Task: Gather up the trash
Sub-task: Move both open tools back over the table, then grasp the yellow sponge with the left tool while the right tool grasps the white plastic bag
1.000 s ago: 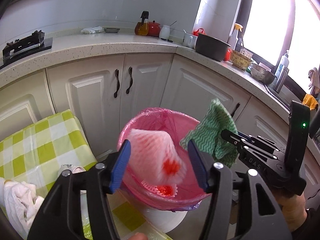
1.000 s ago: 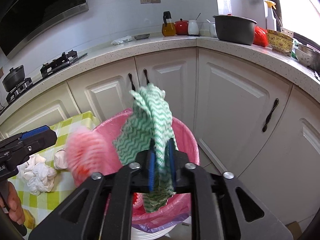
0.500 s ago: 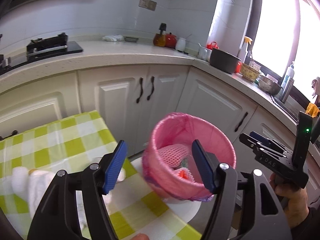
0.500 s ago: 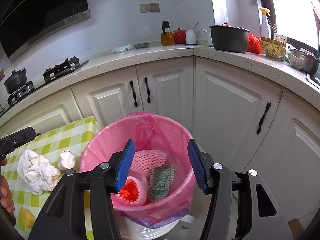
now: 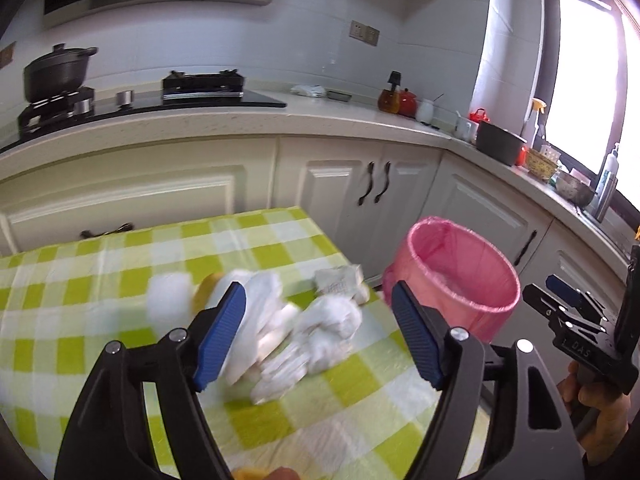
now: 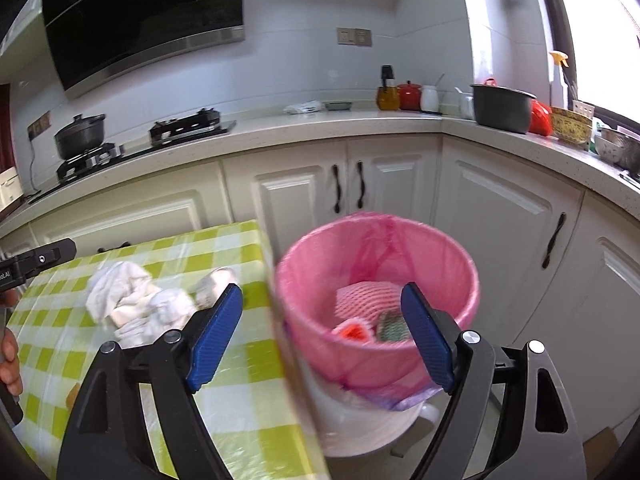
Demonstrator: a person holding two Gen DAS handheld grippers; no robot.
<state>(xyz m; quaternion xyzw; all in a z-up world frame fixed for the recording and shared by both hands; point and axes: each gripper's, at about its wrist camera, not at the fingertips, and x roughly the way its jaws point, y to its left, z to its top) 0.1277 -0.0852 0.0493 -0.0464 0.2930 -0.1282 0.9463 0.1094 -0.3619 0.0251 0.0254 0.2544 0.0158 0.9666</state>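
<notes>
A white bin lined with a pink bag (image 6: pixel 376 304) stands on the floor beside the table. Inside lie a pink foam net (image 6: pixel 366 300), a red-tipped net (image 6: pixel 352 330) and a green zigzag cloth (image 6: pixel 390 326). My right gripper (image 6: pixel 320 336) hangs above the bin's near rim, jaws opening and empty. My left gripper (image 5: pixel 318 334) hovers over the table, jaws opening with nothing held. Below it lies a heap of crumpled white tissues (image 5: pixel 316 332), also seen as the white tissues (image 6: pixel 132 300) from the right. A yellowish scrap (image 5: pixel 204 292) lies blurred beside the heap.
The table wears a green-and-white checked cloth (image 5: pixel 100 280) and its corner nearly touches the bin. White cabinets (image 6: pixel 500 216) and an L-shaped counter (image 5: pixel 320 116) with stove, pots and jars run behind. A hand (image 5: pixel 600 420) holds the right gripper's handle.
The pink net and green cloth left the jaws and dropped into the bin. Both grippers opened wider. The left gripper swung left from the bin to over the tissues on the table.
</notes>
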